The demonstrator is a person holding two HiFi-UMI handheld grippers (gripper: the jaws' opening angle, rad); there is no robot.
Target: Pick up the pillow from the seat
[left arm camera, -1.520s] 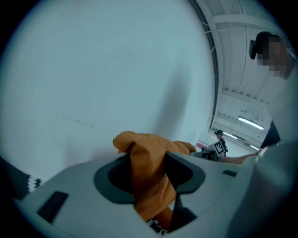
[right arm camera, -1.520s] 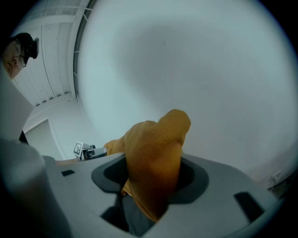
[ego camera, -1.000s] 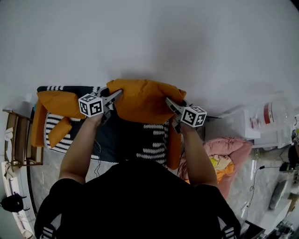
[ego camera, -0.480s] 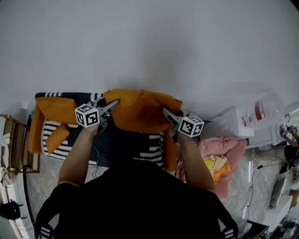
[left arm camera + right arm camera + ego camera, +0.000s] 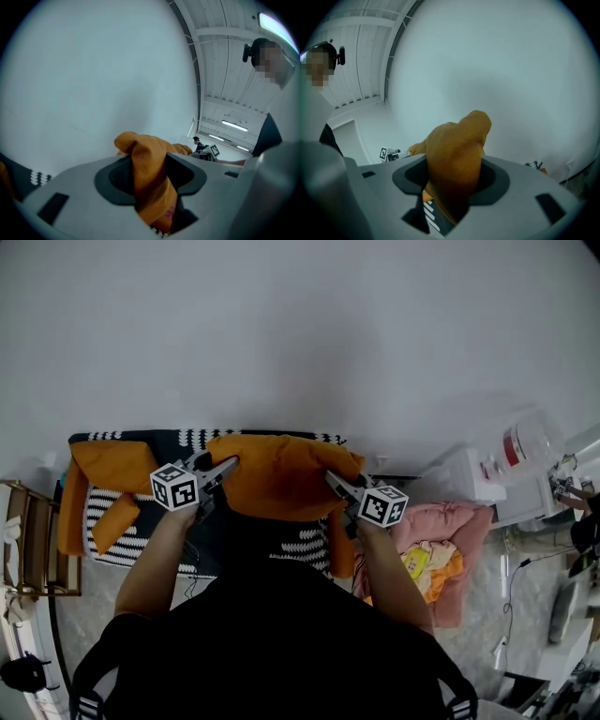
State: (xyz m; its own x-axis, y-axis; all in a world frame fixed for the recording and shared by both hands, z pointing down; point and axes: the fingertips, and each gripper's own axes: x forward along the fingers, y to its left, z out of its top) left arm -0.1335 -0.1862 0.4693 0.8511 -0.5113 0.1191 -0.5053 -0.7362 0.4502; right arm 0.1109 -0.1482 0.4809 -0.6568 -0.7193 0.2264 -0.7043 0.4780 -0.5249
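An orange pillow (image 5: 279, 476) hangs in the air between my two grippers, above the black seat with white stripes (image 5: 302, 542). My left gripper (image 5: 228, 465) is shut on the pillow's left corner, and my right gripper (image 5: 333, 480) is shut on its right corner. In the left gripper view the orange fabric (image 5: 149, 180) is pinched between the grey jaws. The right gripper view shows the other corner (image 5: 457, 161) bunched up between its jaws in the same way. The seat's middle is hidden under the pillow and my body.
A second orange pillow (image 5: 112, 465) leans at the seat's left end, with an orange armrest (image 5: 67, 507) beside it. A wooden side rack (image 5: 28, 540) stands further left. A pink cushion (image 5: 433, 535) lies on the floor to the right, near white boxes (image 5: 469, 479). A white wall is close ahead.
Both grippers have carried the pillow up and back toward me, away from the seat. The grip on both corners is unchanged.
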